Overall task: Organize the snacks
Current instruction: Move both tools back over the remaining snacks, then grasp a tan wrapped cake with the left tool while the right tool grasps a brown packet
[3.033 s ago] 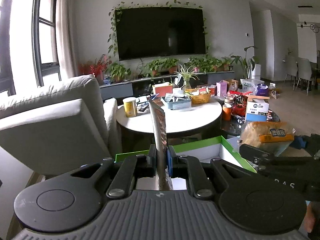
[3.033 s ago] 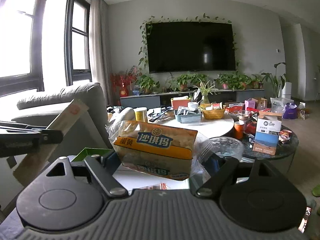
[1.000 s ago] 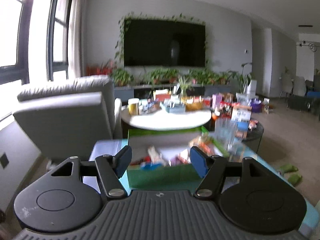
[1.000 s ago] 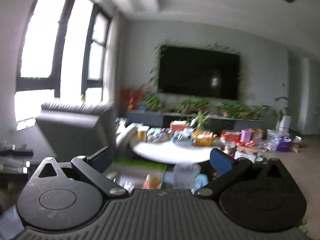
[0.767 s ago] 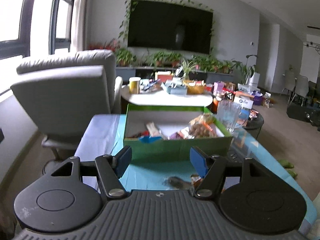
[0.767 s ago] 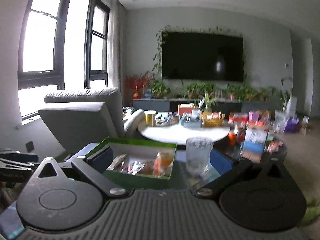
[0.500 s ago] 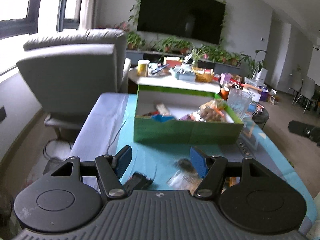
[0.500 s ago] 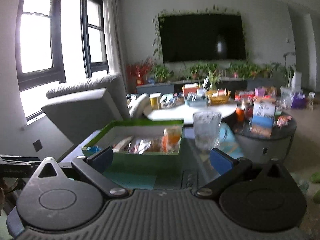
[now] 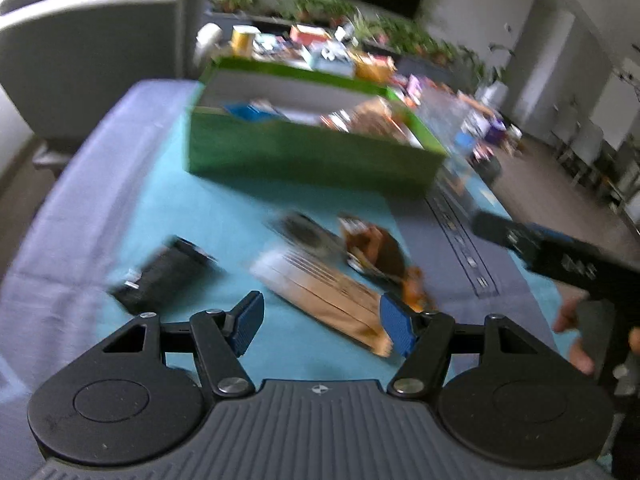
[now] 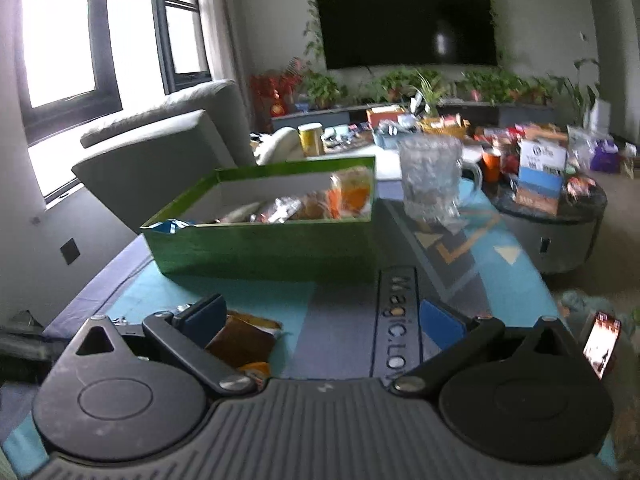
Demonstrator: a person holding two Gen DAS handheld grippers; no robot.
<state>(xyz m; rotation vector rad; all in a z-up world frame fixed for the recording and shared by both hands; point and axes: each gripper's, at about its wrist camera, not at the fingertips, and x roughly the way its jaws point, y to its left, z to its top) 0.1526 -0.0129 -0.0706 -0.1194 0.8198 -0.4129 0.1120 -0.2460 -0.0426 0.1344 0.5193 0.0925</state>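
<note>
A green box (image 9: pixel 312 152) (image 10: pixel 264 240) holding several snack packets stands on the teal tablecloth. In front of it lie loose snacks: a black packet (image 9: pixel 164 276), a long tan packet (image 9: pixel 324 296) and a dark brown-orange packet (image 9: pixel 376 248). My left gripper (image 9: pixel 322 328) hangs open just above the near end of the tan packet, nothing between its pads. My right gripper (image 10: pixel 324 320) is open too, low over the cloth, with a brown-orange packet (image 10: pixel 244 340) beside its left finger. The right gripper also shows in the left wrist view at the right edge (image 9: pixel 560 256), held by a hand.
A clear glass mug (image 10: pixel 432 176) stands right of the box. A grey armchair (image 10: pixel 160 156) sits behind the table on the left. Beyond are a round white table (image 10: pixel 360 152) and a dark round table (image 10: pixel 552 216), both crowded with goods. A phone (image 10: pixel 602 342) shows at right.
Both grippers have dropped and tilted down toward the tablecloth; the loose packets in front of the box have come into view. Three seconds ago each held a packet; both are now empty.
</note>
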